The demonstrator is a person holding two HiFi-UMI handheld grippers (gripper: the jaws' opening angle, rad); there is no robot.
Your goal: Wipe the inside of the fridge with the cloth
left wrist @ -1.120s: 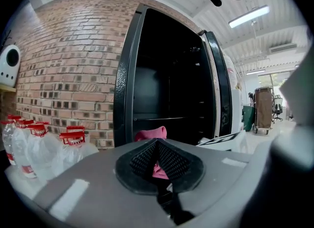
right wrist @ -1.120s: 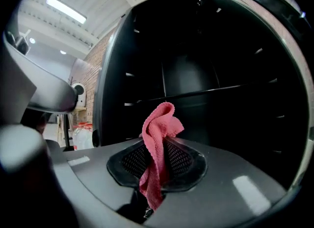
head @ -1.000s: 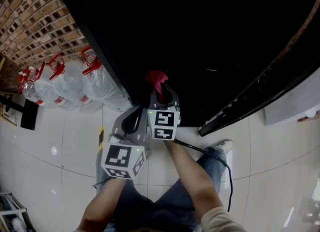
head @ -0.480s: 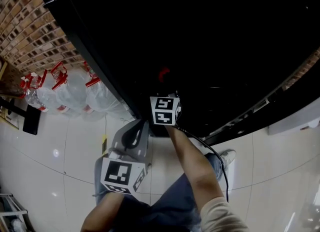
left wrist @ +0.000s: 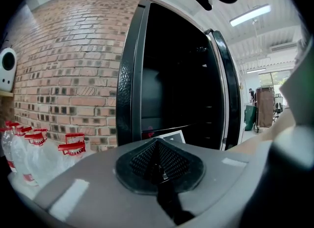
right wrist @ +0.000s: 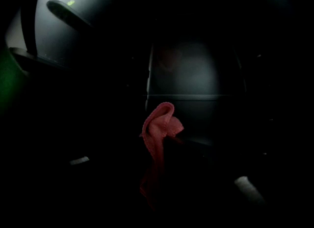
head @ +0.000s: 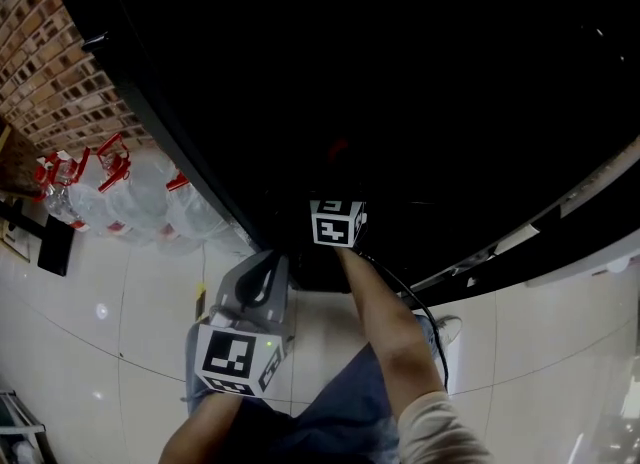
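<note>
the right gripper (right wrist: 153, 185) reaches into the dark fridge (head: 420, 72), its jaws pinching the lower part of the pink cloth (right wrist: 158, 131). the cloth's folded upper end stands up beyond the fingertips; whether it touches any inner surface cannot be told. the left gripper (left wrist: 158, 165) hangs outside, near the fridge's left edge, jaws pressed together on nothing. water bottles (head: 130, 197) stand at the left by the brick wall (head: 60, 62).

Fridge interior (head: 420, 72) black, detail unreadable. Cloth (right wrist: 158, 128) lower end lost in dark. Bottles (left wrist: 29, 156) cut by left edge.
</note>
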